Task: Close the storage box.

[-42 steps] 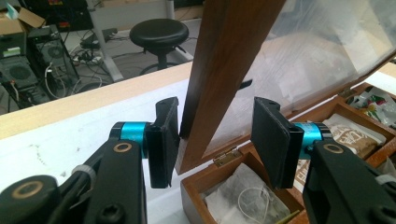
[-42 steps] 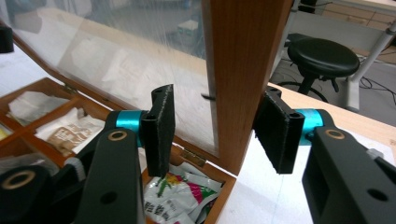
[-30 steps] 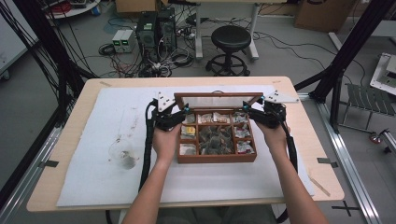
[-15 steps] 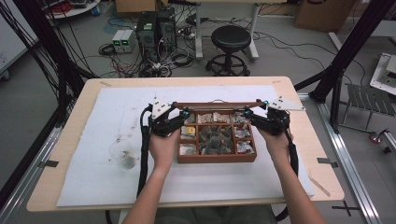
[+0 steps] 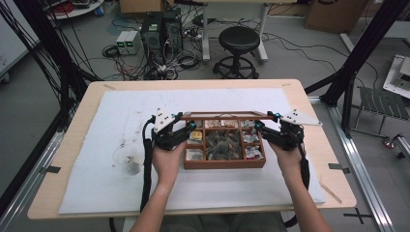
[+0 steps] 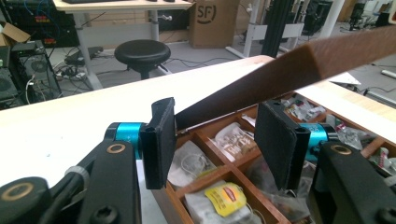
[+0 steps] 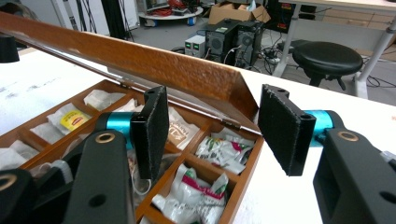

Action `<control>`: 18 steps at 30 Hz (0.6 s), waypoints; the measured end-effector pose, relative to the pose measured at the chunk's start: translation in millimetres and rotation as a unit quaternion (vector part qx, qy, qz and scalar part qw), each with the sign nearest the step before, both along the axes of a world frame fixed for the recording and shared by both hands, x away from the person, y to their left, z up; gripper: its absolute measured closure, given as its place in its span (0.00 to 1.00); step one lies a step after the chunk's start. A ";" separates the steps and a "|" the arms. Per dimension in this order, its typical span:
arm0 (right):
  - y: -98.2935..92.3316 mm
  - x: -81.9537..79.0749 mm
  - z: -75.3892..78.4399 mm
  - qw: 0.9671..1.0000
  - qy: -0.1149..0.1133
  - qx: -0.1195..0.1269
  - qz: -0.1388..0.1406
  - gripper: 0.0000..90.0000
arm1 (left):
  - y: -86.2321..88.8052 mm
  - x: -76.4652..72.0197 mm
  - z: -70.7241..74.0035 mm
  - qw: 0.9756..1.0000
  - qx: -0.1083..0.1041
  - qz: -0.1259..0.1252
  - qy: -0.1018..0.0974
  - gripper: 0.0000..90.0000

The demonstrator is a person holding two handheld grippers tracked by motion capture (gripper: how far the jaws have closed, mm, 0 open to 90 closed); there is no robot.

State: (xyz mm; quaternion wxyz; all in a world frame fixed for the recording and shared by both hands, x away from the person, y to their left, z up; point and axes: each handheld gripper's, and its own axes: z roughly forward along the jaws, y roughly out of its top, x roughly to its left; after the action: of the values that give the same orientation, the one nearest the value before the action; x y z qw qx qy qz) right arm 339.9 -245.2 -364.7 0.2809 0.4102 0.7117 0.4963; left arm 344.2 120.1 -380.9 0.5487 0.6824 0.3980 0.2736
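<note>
A wooden compartment box [image 5: 225,165] with tea bags and packets sits mid-table on the white mat. Its hinged lid [image 5: 225,115] slants low over the back of the box. My left gripper [image 5: 191,127] is at the lid's left end, open. In the left gripper view the lid [image 6: 289,70] runs between the pads of that gripper [image 6: 217,140], close to the left pad, without being pinched. My right gripper [image 5: 259,126] is at the right end. Its jaws have just been opening, and the lid's corner [image 7: 140,58] lies between the wide-apart pads of that gripper [image 7: 215,130].
The white mat [image 5: 96,193] covers most of the wooden table [image 5: 333,193]. A grey smudge with a small clear object [image 5: 128,162] lies on it left of the box. A black stool [image 5: 237,38] and computers [image 5: 162,26] stand on the floor beyond the far edge.
The lid has swung down from near upright to a low slant over the box. Both grippers have come toward the near side with its ends.
</note>
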 end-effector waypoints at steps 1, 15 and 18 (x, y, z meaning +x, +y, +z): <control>0.1 -2.0 -0.7 1.000 0.001 0.000 -0.001 0.49 | -0.1 -1.4 -0.8 1.000 -0.001 -0.001 -0.001 0.53; 0.8 -24.8 -12.7 1.000 0.003 -0.005 -0.005 0.48 | 0.0 -19.1 -10.7 1.000 -0.007 -0.009 0.015 0.49; 0.4 -27.6 -16.5 1.000 0.007 -0.004 -0.005 0.48 | -0.5 -22.5 -12.1 1.000 -0.006 -0.010 0.020 0.47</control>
State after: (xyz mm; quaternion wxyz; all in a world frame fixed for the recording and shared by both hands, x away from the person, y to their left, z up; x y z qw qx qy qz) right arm 312.2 -244.8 -381.3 0.2804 0.4159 0.7136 0.4890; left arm 321.7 119.6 -392.9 0.5473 0.6888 0.4032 0.2521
